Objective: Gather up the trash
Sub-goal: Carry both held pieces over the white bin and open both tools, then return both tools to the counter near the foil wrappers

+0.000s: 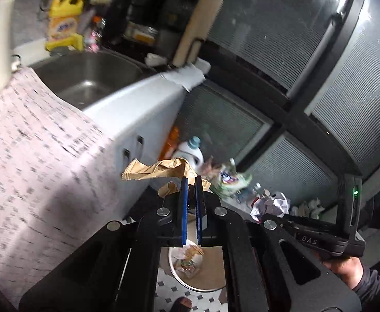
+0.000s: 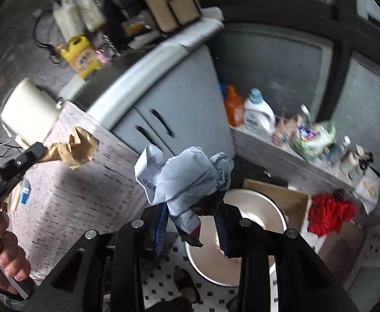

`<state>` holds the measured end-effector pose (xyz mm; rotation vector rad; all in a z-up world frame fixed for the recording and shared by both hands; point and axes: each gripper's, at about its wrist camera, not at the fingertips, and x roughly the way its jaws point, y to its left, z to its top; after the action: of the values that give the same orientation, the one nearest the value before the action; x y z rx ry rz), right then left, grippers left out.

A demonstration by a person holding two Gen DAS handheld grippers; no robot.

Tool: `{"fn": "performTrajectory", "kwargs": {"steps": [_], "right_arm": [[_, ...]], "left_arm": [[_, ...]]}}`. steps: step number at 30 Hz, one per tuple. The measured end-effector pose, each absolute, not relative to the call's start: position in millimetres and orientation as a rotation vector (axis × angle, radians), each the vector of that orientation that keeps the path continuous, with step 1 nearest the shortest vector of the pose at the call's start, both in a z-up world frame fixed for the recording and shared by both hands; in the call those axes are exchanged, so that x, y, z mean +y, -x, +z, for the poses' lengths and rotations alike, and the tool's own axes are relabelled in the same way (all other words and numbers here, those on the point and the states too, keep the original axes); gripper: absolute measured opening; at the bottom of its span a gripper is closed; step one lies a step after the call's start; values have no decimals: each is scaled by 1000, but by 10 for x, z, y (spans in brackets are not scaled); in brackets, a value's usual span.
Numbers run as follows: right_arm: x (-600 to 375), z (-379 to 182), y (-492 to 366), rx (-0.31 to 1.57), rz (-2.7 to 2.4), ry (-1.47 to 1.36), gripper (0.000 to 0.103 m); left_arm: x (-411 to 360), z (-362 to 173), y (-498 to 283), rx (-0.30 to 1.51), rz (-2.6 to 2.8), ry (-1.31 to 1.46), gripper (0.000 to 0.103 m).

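My left gripper [image 1: 191,179] is shut on a crumpled brown paper bag [image 1: 158,169], held in the air beside the counter; the bag also shows in the right wrist view [image 2: 75,148]. My right gripper [image 2: 190,208] is shut on a crumpled white printed paper wad [image 2: 182,176], which also shows in the left wrist view [image 1: 270,204]. Both are held above a round white trash bin [image 2: 267,208] on the floor. In the left wrist view the bin [image 1: 210,273] holds some wrappers.
A patterned counter [image 1: 34,156] and steel sink [image 1: 86,78] lie to the left. White cabinet doors [image 2: 179,109] stand ahead. A ledge holds detergent bottles [image 2: 257,111] and packets. A cardboard box [image 2: 288,197] and red cloth [image 2: 330,213] sit by the bin.
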<state>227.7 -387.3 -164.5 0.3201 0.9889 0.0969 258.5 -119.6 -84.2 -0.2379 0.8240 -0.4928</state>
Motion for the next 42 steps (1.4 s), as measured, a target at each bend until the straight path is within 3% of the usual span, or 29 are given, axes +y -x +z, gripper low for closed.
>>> {"fn": "performTrajectory", "kwargs": {"steps": [3, 4, 5, 7, 13, 27, 30, 32, 34, 38, 42], "right_arm": [[-3995, -1841, -2183, 1029, 85, -322, 40], [-4021, -1893, -2166, 1042, 81, -324, 47], [-4048, -1950, -2144, 1056, 78, -327, 60], [-4121, -2056, -2079, 1080, 53, -327, 71], [-4370, -2244, -1895, 1120, 17, -335, 76], [-5114, -2166, -1525, 1081, -74, -377, 77], [-5207, -2162, -1467, 1078, -77, -382, 77], [-5242, -2166, -1455, 1075, -76, -390, 77], [-5252, -2168, -1461, 1070, -75, -401, 77], [-5201, -2147, -1487, 1056, -54, -418, 77], [-5065, -2079, -1534, 1037, -24, -424, 79]], "left_arm": [[-1404, -999, -2565, 858, -523, 228, 6], [-1466, -1050, -2551, 870, -531, 226, 6], [-1515, -1100, -2539, 881, -539, 227, 6], [-1629, -1215, -2504, 906, -551, 227, 6], [-1937, -1527, -2368, 985, -585, 229, 6], [-2651, -2101, -2169, 1135, -651, 197, 7], [-2702, -2110, -2137, 1139, -637, 184, 35], [-2685, -2057, -2114, 1116, -627, 192, 63], [-2639, -1977, -2097, 1088, -624, 193, 74], [-2499, -1837, -2132, 1059, -576, 181, 83], [-2261, -1683, -2189, 1030, -523, 186, 85]]}}
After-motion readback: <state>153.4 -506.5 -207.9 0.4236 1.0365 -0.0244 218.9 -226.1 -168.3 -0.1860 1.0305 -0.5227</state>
